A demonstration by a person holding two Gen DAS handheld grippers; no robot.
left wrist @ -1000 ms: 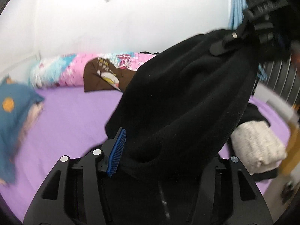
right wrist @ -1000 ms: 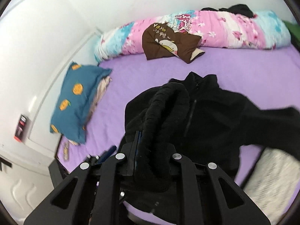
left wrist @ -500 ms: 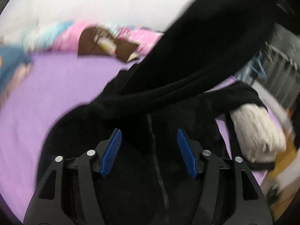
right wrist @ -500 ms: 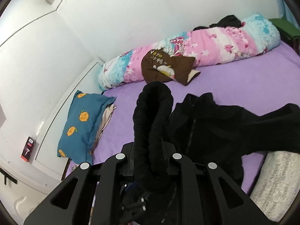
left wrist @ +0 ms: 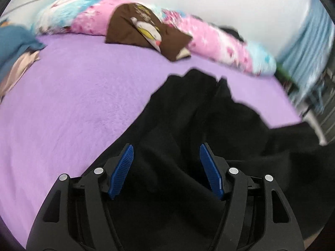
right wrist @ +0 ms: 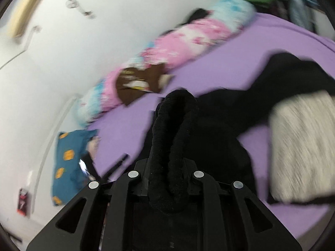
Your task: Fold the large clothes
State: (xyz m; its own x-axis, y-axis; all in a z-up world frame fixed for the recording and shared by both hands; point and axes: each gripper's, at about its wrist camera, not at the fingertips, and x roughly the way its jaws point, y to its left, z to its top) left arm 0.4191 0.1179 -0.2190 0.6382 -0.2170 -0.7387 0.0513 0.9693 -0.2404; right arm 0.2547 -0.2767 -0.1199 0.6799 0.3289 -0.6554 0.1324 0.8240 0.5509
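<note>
1. Black fleece jacket [left wrist: 188,121] lies spread on the purple bedsheet [left wrist: 79,96], its collar end pointing toward the far side of the bed; it fills the near and right part of the left wrist view.
2. The left gripper [left wrist: 166,170] hangs over the jacket with its two blue pads [left wrist: 121,171] wide apart, nothing pinched between them; whether the pads touch the cloth below I cannot tell.
3. The right gripper [right wrist: 170,167] is closed tight on a thick rolled edge of the same jacket [right wrist: 173,125], which rises in a loop out of the jaws and hides the pads.
4. From that loop the rest of the black cloth runs to the right across the sheet [right wrist: 129,129] in the right wrist view, which is blurred.
5. A cream knitted garment [right wrist: 301,146], folded, sits on the right edge of the bed, partly on top of the black cloth.
6. A long rolled quilt in pink, white and light blue [left wrist: 209,37] lies along the far edge by the white wall [right wrist: 83,41].
7. A brown cloth with a cartoon print [left wrist: 146,27] leans against the quilt.
8. A teal pillow with orange spots [right wrist: 67,167] lies at the left end of the bed, over some pale fabric [left wrist: 18,67].
9. Light blue striped cloth [left wrist: 307,48] hangs at the far right.
</note>
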